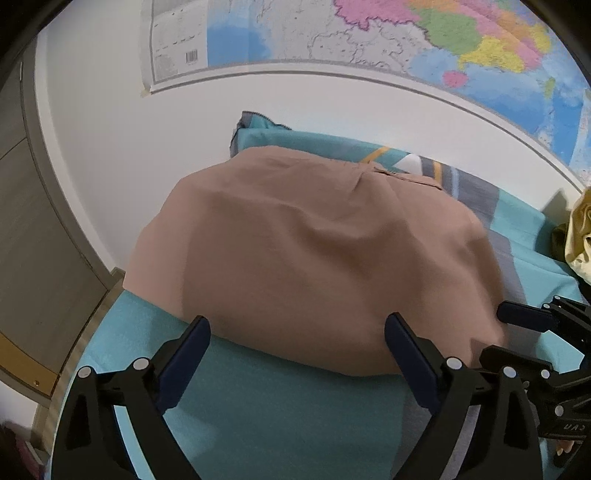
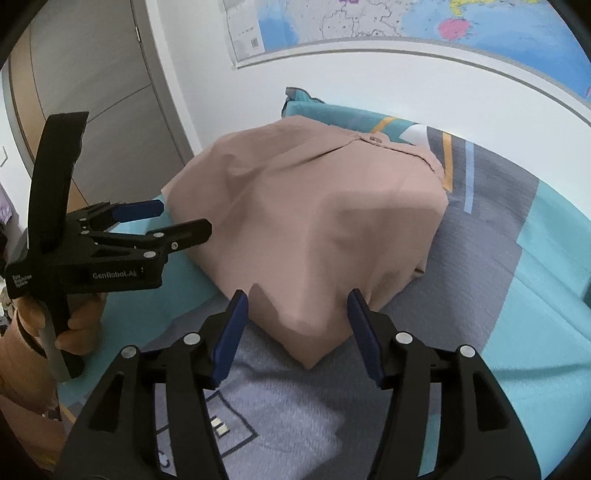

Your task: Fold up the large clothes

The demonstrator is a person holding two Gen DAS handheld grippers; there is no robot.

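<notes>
- A tan garment (image 1: 314, 251) lay in a folded, roughly rectangular heap on a teal and grey bedsheet (image 1: 280, 402), its far end close to the white wall (image 1: 110, 158).
- Its long axis ran from the near edge, beside the grippers, away toward the wall; a seamed band with a small tab (image 2: 376, 139) sat at the far right end, and a near corner (image 2: 310, 354) pointed toward the right wrist camera.
- The left gripper (image 1: 297, 328) stood with its jaws wide apart at the garment's near edge, holding nothing.
- The right gripper (image 2: 297, 302) also stood wide, its blue pads (image 2: 229, 332) on either side of that near corner; whether they touched the cloth could not be told.
- In the right wrist view, the left gripper sat just left of the garment, held by a hand (image 2: 79, 325).
- A wall map (image 1: 369, 33) hung above the bed, a grey door (image 2: 92, 74) stood to the left, and a yellowish cloth (image 1: 581, 236) lay at the right edge.
- Nothing lay on top of the garment.
</notes>
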